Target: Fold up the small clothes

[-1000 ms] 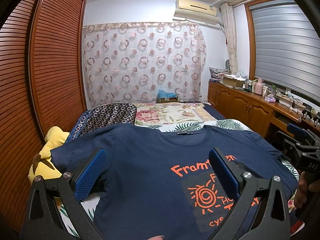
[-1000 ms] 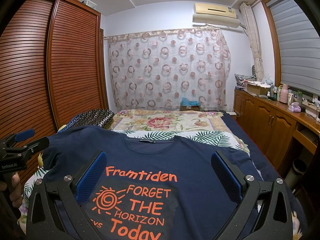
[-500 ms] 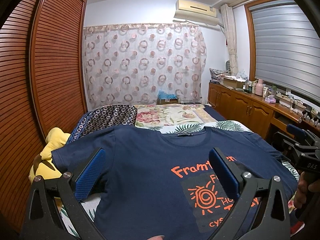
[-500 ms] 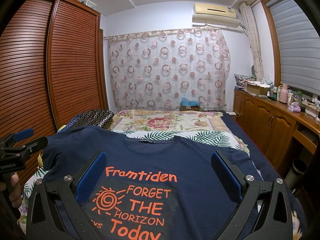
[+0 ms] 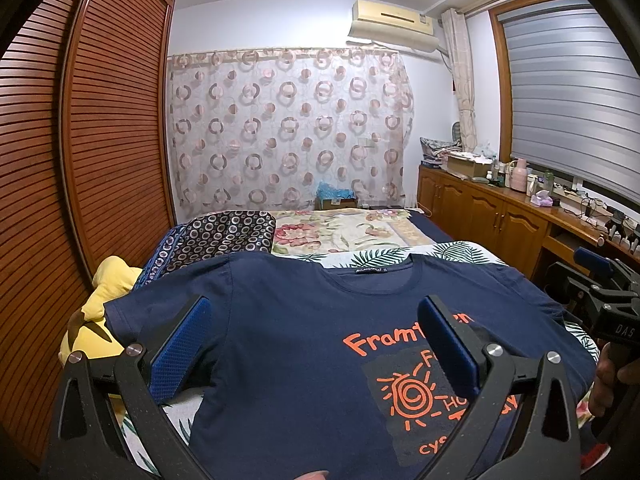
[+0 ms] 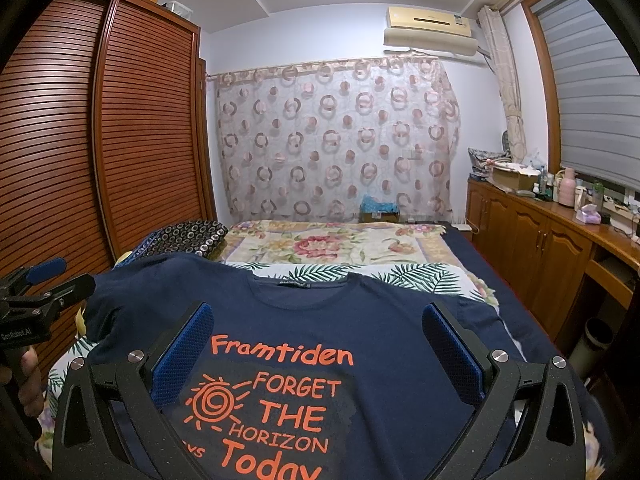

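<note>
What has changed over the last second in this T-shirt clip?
Almost nothing. The left view drifts very slightly; no grasp or release. The T-shirt lies spread flat on the bed as before, and both hand-held grippers, left and right, stay open above it.

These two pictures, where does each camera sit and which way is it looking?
Left wrist view: on the left hand-held gripper, open, facing the navy T-shirt on the bed; the right one shows at its edge.
Right wrist view: on the right hand-held gripper, open, over the print; the left one shows.
Shared: shirt, curtain, wardrobe.
</note>
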`<state>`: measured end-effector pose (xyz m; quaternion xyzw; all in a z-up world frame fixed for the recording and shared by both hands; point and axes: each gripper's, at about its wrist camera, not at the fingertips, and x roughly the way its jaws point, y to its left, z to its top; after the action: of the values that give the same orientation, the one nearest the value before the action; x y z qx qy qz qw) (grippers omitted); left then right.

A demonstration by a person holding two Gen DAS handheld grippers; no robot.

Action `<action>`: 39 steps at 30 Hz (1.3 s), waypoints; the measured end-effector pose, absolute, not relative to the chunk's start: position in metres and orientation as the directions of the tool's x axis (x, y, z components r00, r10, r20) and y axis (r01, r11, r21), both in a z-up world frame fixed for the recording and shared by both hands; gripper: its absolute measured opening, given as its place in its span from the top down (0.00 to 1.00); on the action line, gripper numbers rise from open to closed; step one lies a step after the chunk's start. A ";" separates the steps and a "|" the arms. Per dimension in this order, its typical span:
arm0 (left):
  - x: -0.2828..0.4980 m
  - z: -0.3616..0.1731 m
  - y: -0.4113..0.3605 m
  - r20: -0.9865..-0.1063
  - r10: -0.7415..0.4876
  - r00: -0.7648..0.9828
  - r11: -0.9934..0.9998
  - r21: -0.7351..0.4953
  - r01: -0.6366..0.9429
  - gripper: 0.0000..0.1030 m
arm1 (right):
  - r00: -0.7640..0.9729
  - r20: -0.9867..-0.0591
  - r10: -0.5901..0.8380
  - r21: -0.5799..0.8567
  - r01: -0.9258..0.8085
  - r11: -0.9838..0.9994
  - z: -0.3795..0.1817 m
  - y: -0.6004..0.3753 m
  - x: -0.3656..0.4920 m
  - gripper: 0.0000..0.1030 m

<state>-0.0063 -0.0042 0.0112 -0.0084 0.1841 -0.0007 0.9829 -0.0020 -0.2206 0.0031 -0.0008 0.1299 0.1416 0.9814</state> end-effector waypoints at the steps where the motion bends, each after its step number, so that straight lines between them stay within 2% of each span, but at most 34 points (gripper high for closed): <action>1: -0.006 0.012 -0.004 -0.362 -0.004 0.932 1.000 -0.016 -0.002 0.00 | 0.926 -0.255 0.277 0.035 -0.277 0.960 0.003 -0.221 -0.002 0.00; 28: -0.007 0.012 -0.001 -0.362 -0.005 0.932 1.000 -0.018 -0.002 0.00 | 0.924 -0.255 0.285 0.037 -0.285 0.958 0.005 -0.216 -0.002 0.00; 39: -0.003 -0.005 0.034 -0.407 0.017 0.913 1.000 -0.017 -0.026 0.00 | 0.900 -0.284 0.330 0.031 -0.336 0.941 -0.003 -0.208 0.001 0.00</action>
<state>-0.0026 0.0336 -0.0051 -0.0111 0.2080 0.0111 0.9780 0.0014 -0.2080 -0.0027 -0.0096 0.1443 0.1708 0.9746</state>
